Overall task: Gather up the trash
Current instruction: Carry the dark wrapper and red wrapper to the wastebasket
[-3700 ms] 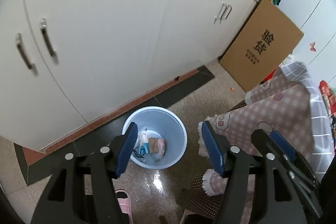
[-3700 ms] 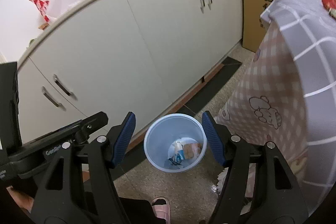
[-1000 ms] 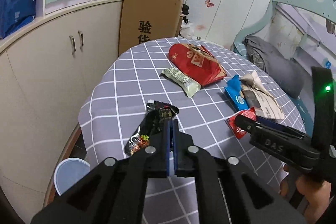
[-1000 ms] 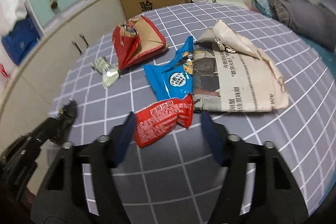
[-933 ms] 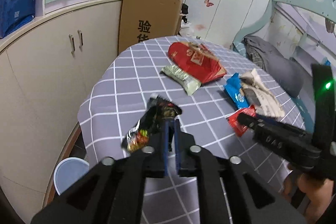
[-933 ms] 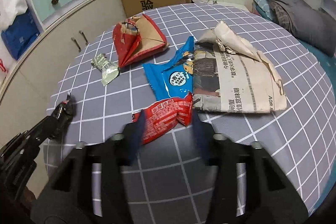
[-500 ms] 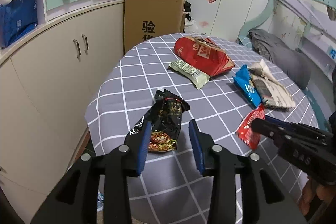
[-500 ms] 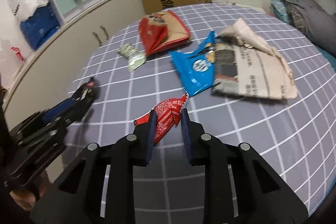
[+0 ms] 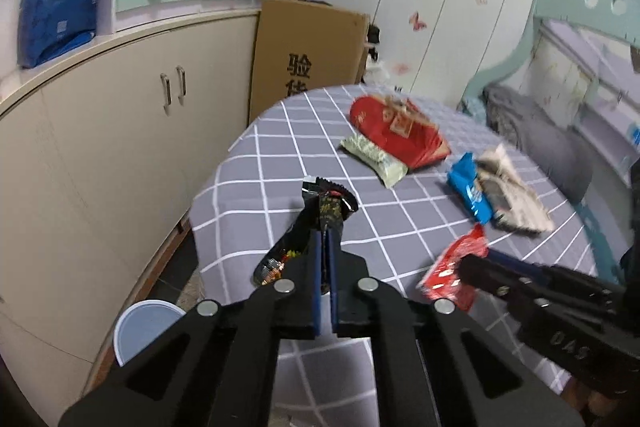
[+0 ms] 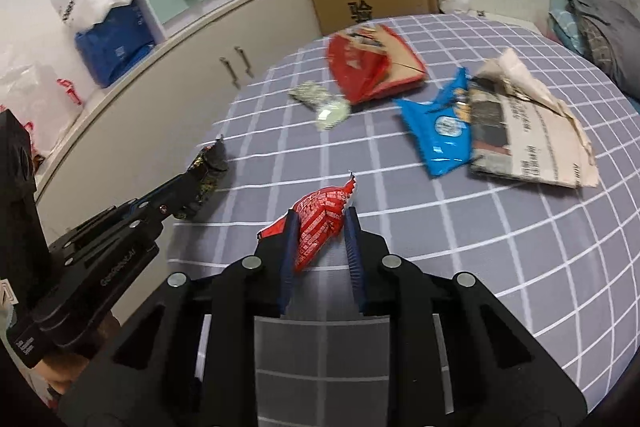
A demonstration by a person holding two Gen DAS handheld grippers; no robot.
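- The left gripper point(image 9: 325, 239), low and centre in its own view, has just closed and is clamped tight on the black snack wrapper point(image 9: 316, 223), which pokes up past the fingertips over the checked tablecloth point(image 9: 276, 143).
- The right gripper point(image 10: 320, 227), low and centre in its view, has narrowed its jaws on the red snack packet point(image 10: 320, 223); the pads sit against its sides, and it looks pinched and raised off the cloth.
- Judgement: with both pieces gripped, the sound course is to hold both jaws firm and carry them down to the blue bin point(image 9: 140, 323).
- Only the left view shows that bin, at lower left on the floor beside the table.
- The right view looks down more squarely on the trash left on the table: the blue packet point(image 10: 440, 125), the newspaper point(image 10: 528, 131), the red bag point(image 10: 368, 67) and the pale green wrapper point(image 10: 324, 105), towards upper right.
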